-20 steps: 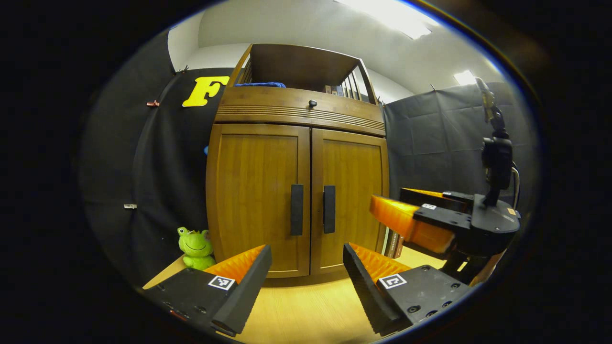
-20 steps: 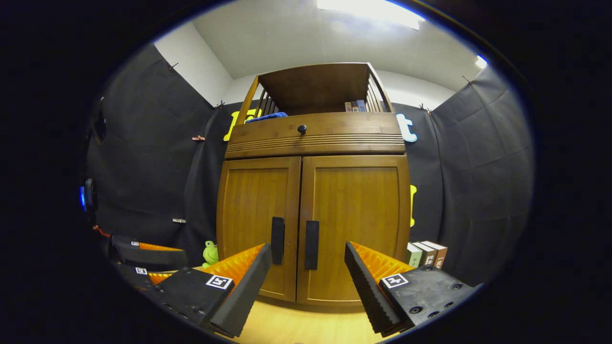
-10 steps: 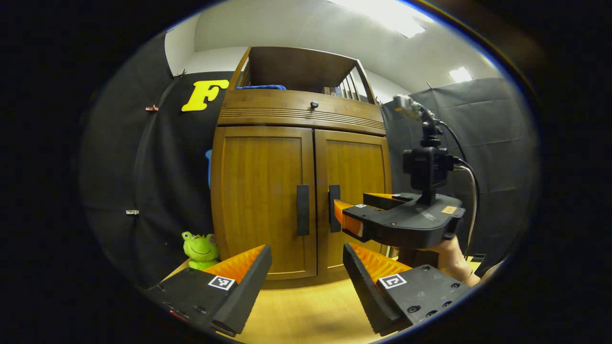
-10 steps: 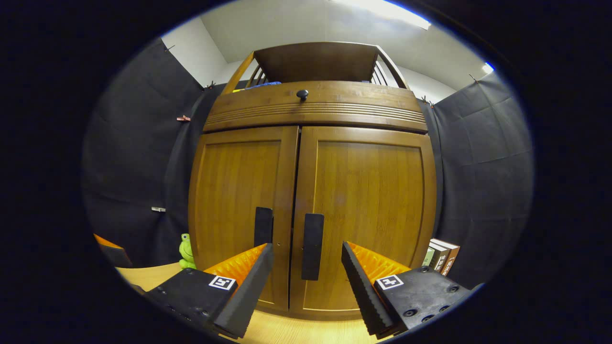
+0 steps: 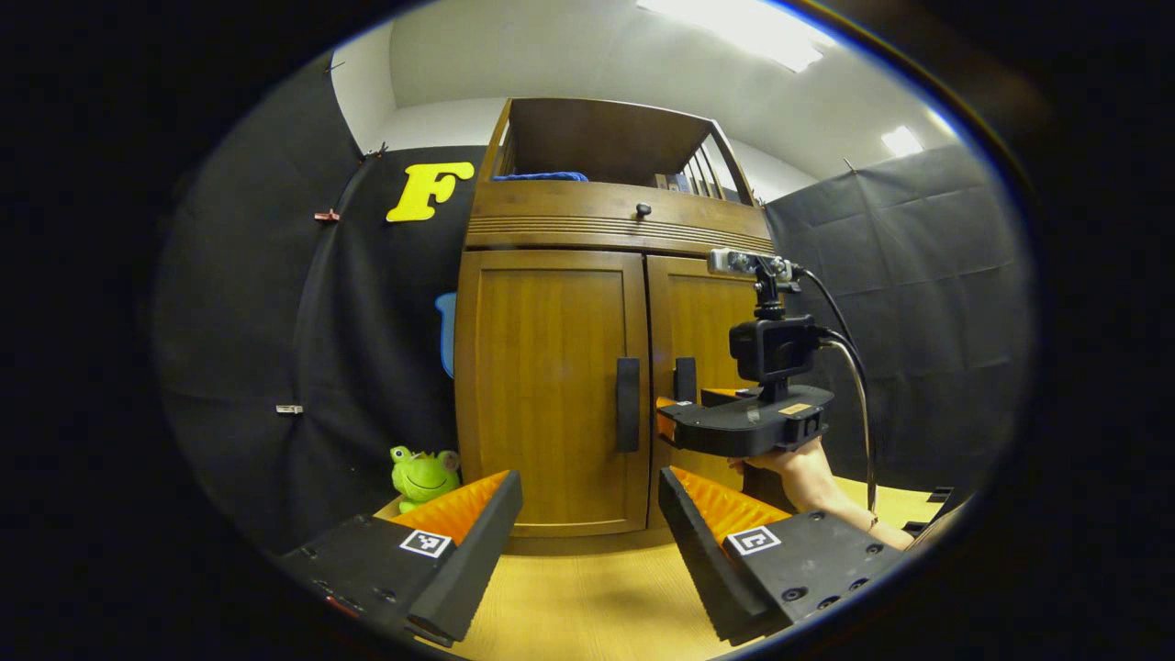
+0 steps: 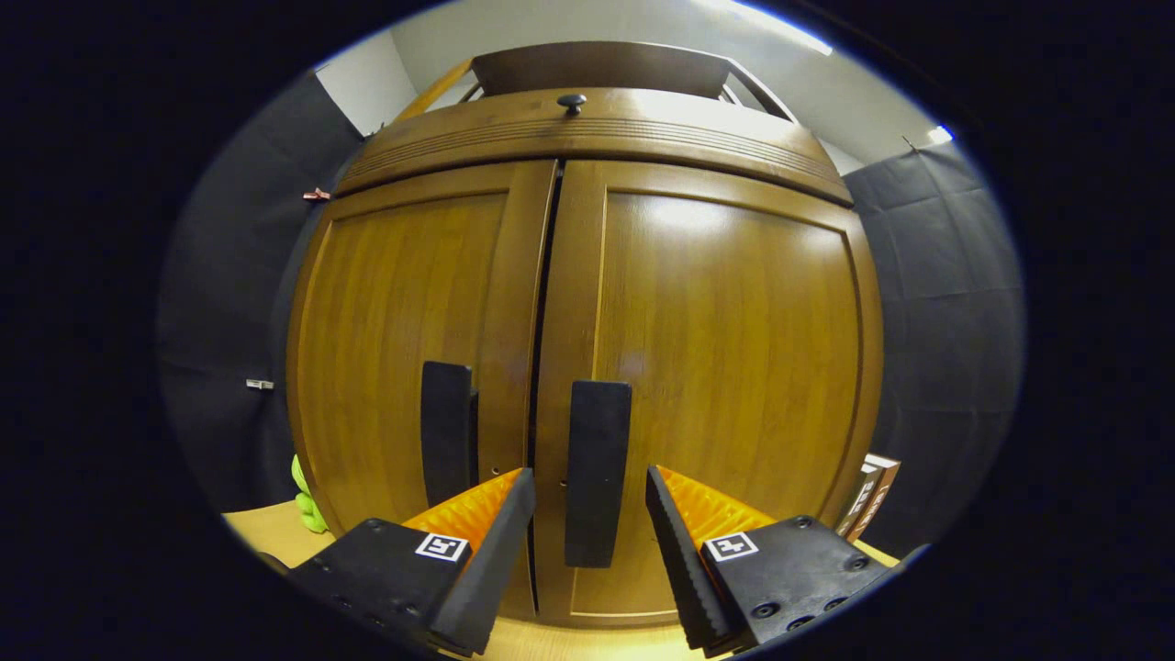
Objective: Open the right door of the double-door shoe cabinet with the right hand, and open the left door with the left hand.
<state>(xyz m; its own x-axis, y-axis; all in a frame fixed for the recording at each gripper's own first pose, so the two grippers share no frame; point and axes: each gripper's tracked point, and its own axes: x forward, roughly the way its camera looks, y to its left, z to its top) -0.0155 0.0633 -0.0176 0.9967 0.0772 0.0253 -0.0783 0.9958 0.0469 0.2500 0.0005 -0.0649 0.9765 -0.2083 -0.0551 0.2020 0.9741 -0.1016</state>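
Observation:
The wooden shoe cabinet (image 5: 587,239) stands with both doors closed. In the right gripper view, the right door (image 6: 734,367) and its dark vertical handle (image 6: 597,473) loom close; my right gripper (image 6: 587,514) is open with a finger on each side of that handle, not pressing it. The left door's handle (image 6: 447,431) is just left of it. In the left gripper view, my left gripper (image 5: 587,514) is open, well back from the left door (image 5: 546,386) and its handle (image 5: 627,404). The right gripper (image 5: 675,418), held by a hand (image 5: 808,468), reaches the right handle (image 5: 685,378).
A green frog plush (image 5: 422,473) sits on the wooden floor (image 5: 587,606) left of the cabinet. Books (image 6: 872,487) stand at its right side. A knobbed drawer (image 5: 643,210) and an open shelf with a blue cloth (image 5: 542,175) top the cabinet.
My right gripper has moved forward to the cabinet until its open fingers straddle the right door handle. The left gripper has shifted slightly left and stayed open.

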